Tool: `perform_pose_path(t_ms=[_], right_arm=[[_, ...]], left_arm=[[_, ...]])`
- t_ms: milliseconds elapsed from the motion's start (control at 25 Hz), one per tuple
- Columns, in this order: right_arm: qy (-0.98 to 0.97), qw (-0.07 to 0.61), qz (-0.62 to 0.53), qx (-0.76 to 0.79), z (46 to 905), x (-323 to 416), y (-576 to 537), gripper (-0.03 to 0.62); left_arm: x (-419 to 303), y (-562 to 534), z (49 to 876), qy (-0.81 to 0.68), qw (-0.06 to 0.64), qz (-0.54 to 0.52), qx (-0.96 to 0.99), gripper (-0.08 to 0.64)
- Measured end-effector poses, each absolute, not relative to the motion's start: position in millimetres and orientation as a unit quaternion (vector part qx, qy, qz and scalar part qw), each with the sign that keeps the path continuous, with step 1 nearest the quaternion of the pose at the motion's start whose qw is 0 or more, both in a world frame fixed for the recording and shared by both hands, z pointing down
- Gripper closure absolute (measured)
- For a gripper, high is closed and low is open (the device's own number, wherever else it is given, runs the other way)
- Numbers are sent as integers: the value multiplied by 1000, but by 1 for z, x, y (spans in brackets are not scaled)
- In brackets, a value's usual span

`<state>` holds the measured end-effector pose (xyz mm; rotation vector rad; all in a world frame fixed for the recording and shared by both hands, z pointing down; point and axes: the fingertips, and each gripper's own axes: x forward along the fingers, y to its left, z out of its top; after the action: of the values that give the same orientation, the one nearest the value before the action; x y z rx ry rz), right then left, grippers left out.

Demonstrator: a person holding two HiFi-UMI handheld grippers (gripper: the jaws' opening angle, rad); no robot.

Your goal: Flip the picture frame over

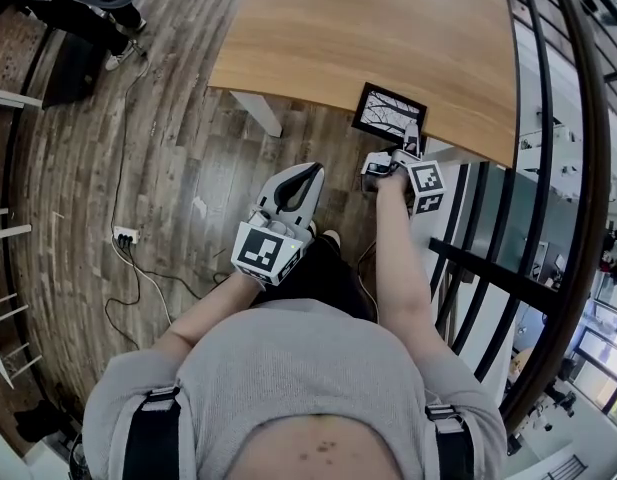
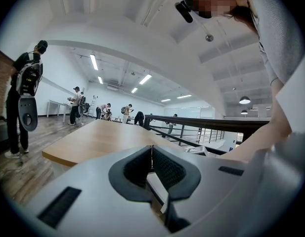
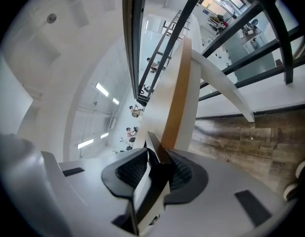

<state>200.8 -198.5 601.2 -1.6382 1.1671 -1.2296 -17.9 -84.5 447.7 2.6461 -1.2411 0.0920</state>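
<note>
At the wooden table (image 1: 388, 28), my right tool (image 1: 392, 158) pinches the picture frame (image 1: 388, 113) edge-on for flipping; left tool (image 1: 300, 183) clenched, empty.

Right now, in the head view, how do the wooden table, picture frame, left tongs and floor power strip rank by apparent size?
1. Wooden table
2. Left tongs, though nearness to the camera enlarges them
3. Picture frame
4. Power strip
</note>
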Motion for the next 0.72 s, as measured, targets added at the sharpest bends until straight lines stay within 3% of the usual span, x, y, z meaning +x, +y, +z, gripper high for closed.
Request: perform_pose_path(t_ms=[80,320,720], right_arm=[[457,367,-486,-648,601,200,-200,490],[478,373,-484,-631,591,197,-207,331],[479,352,-481,-644,592,201,-191,310]], left_arm=[[-15,-83,452,-413,120,36,902,552],[-12,-83,456,-405,123,42,905,552],[-9,-84,458,-395,133,47,908,552]])
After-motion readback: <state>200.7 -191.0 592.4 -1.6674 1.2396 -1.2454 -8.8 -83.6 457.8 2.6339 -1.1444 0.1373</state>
